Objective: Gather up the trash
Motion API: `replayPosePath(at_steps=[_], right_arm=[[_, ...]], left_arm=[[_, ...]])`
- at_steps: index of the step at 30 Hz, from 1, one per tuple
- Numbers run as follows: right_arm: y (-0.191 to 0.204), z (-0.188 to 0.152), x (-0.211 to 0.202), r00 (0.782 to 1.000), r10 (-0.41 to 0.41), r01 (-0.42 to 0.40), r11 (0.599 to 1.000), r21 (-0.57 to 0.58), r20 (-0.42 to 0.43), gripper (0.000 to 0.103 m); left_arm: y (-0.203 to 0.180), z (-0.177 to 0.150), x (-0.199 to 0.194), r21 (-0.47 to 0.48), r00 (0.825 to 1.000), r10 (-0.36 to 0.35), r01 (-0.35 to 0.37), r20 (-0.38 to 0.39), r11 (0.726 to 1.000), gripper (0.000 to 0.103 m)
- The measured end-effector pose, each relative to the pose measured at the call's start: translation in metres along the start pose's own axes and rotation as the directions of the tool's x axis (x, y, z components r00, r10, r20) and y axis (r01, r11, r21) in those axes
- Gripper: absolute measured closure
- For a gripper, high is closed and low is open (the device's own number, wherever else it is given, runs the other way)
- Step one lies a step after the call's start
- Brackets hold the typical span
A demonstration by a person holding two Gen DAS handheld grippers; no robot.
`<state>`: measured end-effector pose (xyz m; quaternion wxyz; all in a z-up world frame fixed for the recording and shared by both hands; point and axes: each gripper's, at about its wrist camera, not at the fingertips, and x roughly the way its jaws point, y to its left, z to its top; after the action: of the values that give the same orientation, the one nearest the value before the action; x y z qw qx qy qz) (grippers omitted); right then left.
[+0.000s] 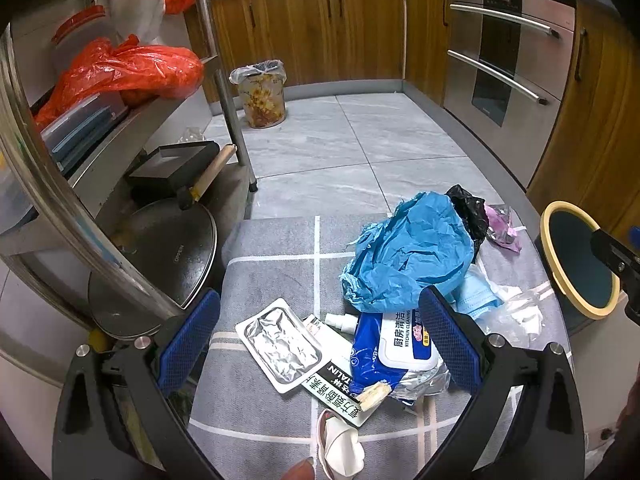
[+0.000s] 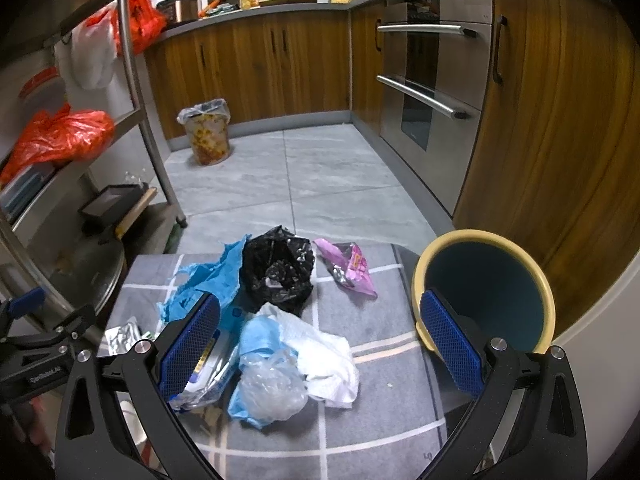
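Both grippers, left (image 1: 320, 344) and right (image 2: 320, 344), hover spread wide and empty over loosely heaped rubbish; the crinkled clear plastic bag (image 2: 272, 384) could slip free before reaching the yellow-rimmed blue bin (image 2: 486, 294).

Both views are fairly dim with a cool, bluish cast; light seems to come from overhead, shadows soft and short under the trash on the mat (image 2: 360, 420); heavy fisheye bending, cabinets (image 2: 560, 120) bowing hard around 3 o'clock, black vignette in every corner; glare streaks on the oven handles (image 1: 500, 18) near 1 o'clock and on the steel rack post (image 1: 60, 208) at 9; centre is sharp, edges go soft and smeary.
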<state>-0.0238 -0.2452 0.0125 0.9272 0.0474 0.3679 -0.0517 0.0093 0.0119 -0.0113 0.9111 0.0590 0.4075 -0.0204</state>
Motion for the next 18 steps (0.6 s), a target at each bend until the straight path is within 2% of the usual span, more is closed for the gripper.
replayPosePath(at_steps=[18], right_arm=[[-0.0004,-0.0005,0.0013,1.000,-0.001,0.001,1.000,0.002,-0.004,0.003]], left_arm=[[-0.0001,0.0001,-0.0005,0.002,1.000,0.000,0.000,0.001,1.000,0.005]])
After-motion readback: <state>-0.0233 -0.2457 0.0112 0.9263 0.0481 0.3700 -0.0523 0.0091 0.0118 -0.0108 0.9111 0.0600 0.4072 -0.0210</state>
